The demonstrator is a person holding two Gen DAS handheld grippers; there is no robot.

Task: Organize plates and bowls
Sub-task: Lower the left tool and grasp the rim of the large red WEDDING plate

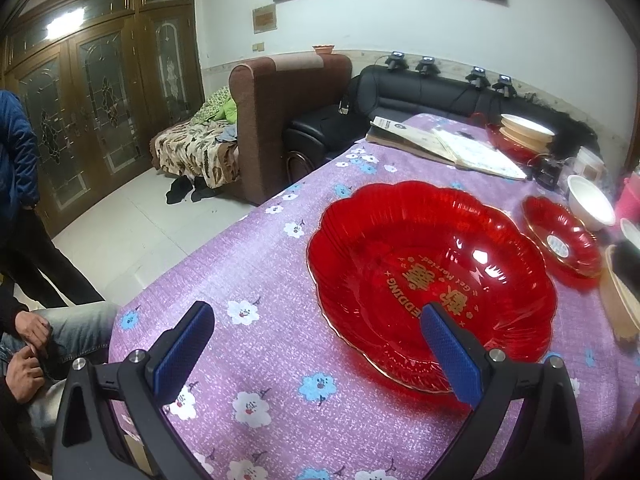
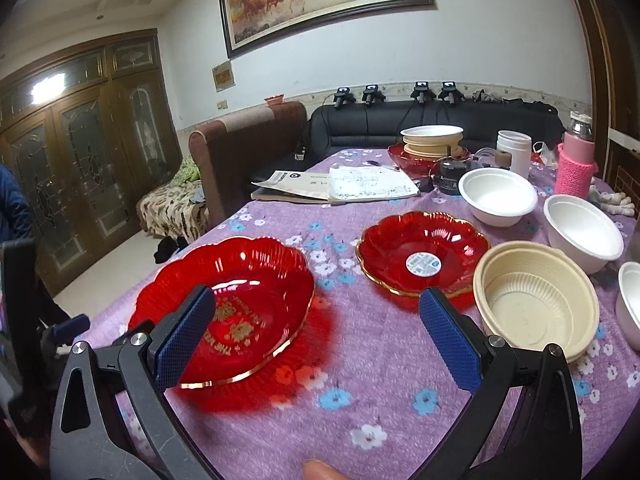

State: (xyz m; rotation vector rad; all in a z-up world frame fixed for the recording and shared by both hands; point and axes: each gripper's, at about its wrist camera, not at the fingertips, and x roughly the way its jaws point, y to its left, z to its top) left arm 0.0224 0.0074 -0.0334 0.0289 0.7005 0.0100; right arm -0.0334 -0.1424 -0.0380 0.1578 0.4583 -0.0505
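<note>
Purple flowery tablecloth (image 2: 360, 408) is loaded with dishes: big red plate (image 2: 228, 300) sits at 9 o'clock in the right wrist view, small red plate (image 2: 424, 256) at 12, beige bowl (image 2: 536, 296) at 2. Left gripper (image 1: 318, 350) and right gripper (image 2: 316, 336) both hang spread wide, holding nothing. That red plastic looks light, stiff and kinda slick, so I'd pinch the scalloped rim.

Left wrist view is taken low and close above the worktop (image 1: 280, 360), faced along its length toward the black sofa (image 1: 420, 92), with the large red plate (image 1: 432, 272) just ahead. Right wrist view is set higher and further right of that plate (image 2: 228, 304), faced the same way. Shared by both: large plate, small red plate (image 2: 424, 256), sofa, wooden doors (image 2: 80, 152).
</note>
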